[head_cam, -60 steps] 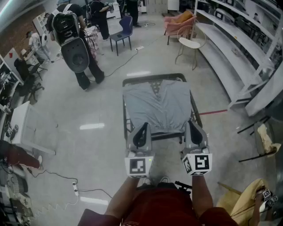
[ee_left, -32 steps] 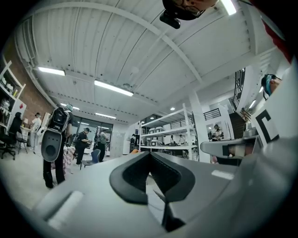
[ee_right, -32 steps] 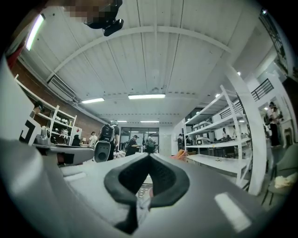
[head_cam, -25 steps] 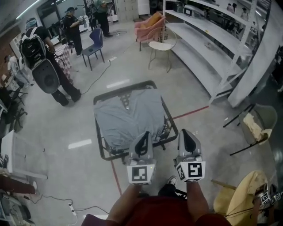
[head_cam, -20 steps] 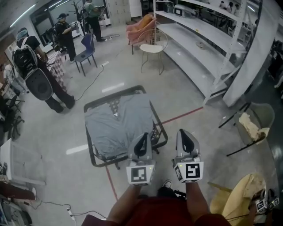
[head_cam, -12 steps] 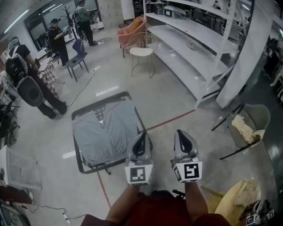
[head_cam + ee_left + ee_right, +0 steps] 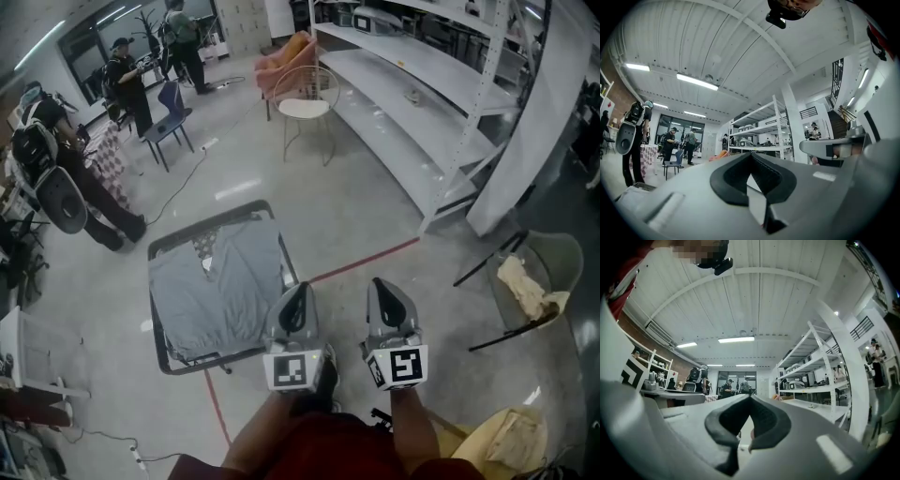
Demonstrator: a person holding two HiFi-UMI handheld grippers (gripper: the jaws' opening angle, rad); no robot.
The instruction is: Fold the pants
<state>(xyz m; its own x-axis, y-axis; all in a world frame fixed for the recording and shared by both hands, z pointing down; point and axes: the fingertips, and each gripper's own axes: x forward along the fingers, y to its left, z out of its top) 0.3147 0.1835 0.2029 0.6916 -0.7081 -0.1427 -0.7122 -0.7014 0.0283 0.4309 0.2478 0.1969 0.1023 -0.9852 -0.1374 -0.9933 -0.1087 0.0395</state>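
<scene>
While the person holds both grippers out in front of the body, nothing is in either one. The left gripper (image 7: 298, 289) has its jaws pressed together. In the left gripper view, the dark pads of the left gripper (image 7: 751, 158) meet with nothing between them. The right gripper (image 7: 380, 283) is just the same. In the right gripper view, the jaws of the right gripper (image 7: 750, 400) are closed on nothing. Both grippers point out across the room, side by side, a little apart. Each one has a cube with black and white squares at its back end, close to the person's arms.

The pants (image 7: 220, 286) are grey. They lie spread flat on a small worktop (image 7: 187, 234) with a dark frame. The worktop stands on the shiny grey floor, to the left of the left gripper. No gripper touches the pants.

A red line (image 7: 366, 261) runs across the floor past the worktop. Farther off stand a white chair (image 7: 305, 108), a blue chair (image 7: 169, 103) and long white shelves (image 7: 412, 84). Some people (image 7: 56, 187) stand on the far left side of the room.
</scene>
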